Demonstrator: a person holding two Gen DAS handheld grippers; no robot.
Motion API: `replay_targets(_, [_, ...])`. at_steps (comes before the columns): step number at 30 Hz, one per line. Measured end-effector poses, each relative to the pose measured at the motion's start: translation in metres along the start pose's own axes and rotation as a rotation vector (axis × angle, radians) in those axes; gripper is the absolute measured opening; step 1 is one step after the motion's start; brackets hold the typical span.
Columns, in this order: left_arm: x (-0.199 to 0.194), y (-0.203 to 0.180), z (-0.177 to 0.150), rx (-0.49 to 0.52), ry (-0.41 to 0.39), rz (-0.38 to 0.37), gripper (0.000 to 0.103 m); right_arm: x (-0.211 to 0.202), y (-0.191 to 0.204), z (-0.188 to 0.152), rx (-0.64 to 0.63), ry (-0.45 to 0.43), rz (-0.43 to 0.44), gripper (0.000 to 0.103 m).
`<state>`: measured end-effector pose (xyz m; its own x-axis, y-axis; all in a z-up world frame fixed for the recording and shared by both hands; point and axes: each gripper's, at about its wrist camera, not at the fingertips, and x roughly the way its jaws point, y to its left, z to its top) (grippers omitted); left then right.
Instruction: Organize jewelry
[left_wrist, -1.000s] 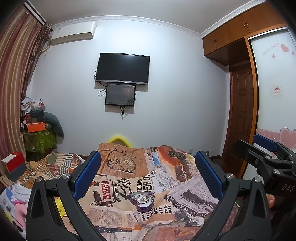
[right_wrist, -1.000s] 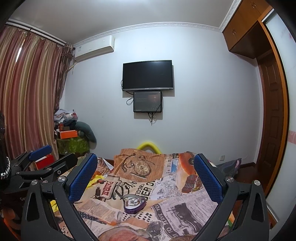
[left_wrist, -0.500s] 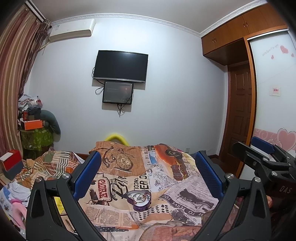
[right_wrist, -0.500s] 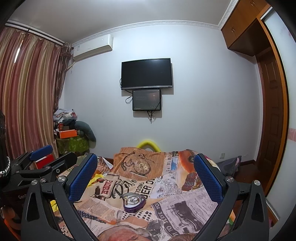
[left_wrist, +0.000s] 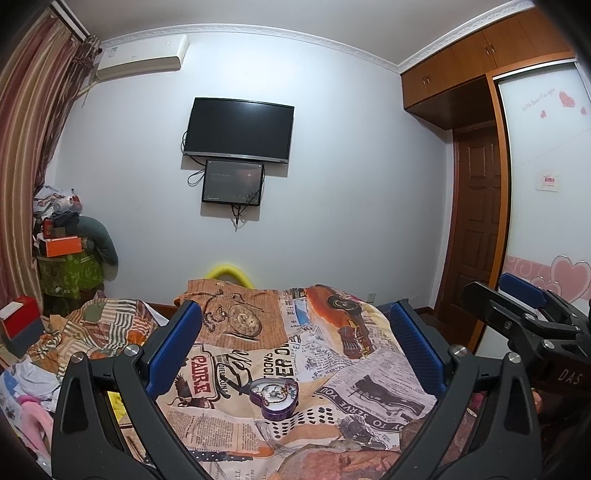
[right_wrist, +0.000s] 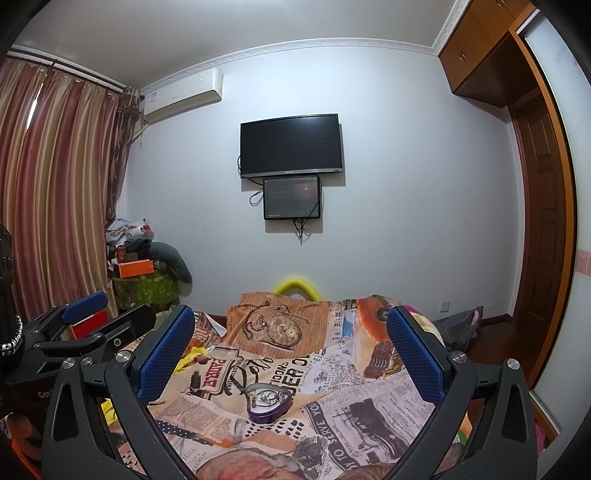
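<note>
Both views have dipped a touch since a second ago: the television (left_wrist: 238, 129) sits a little lower in frame, and the heart-shaped purple jewelry box (left_wrist: 274, 398) rides a shade nearer the middle between the blue pads. Otherwise nothing on the bed (left_wrist: 332, 369) has shifted. The left claw (left_wrist: 295, 354) hangs spread wide above the quilt, nothing between its fingers; the right claw (right_wrist: 291, 354) is just as wide apart and empty. The box lies open on the bed, straight below the television, with tangled chains and rings inside, well apart from both claws. In the left view the right claw pokes in beside the wardrobe (left_wrist: 546, 184), its body marked "DAS". Quilt print near the box reads "TOONS", "YOU TO SERVE" and a red word, blurry, perhaps "PADRE". In the right view the left claw's body shows "Gen".
</note>
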<state>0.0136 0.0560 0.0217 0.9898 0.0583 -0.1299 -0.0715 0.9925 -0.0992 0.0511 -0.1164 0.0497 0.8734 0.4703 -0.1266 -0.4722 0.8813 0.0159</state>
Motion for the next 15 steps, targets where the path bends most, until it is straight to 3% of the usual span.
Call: replay_targets(15, [0.0046, -0.0006, -0.0058, 0.007, 0.006, -0.003, 0.102, 0.0031, -0.0002, -0.0009, 0.008, 0.008, 0.001, 0.103])
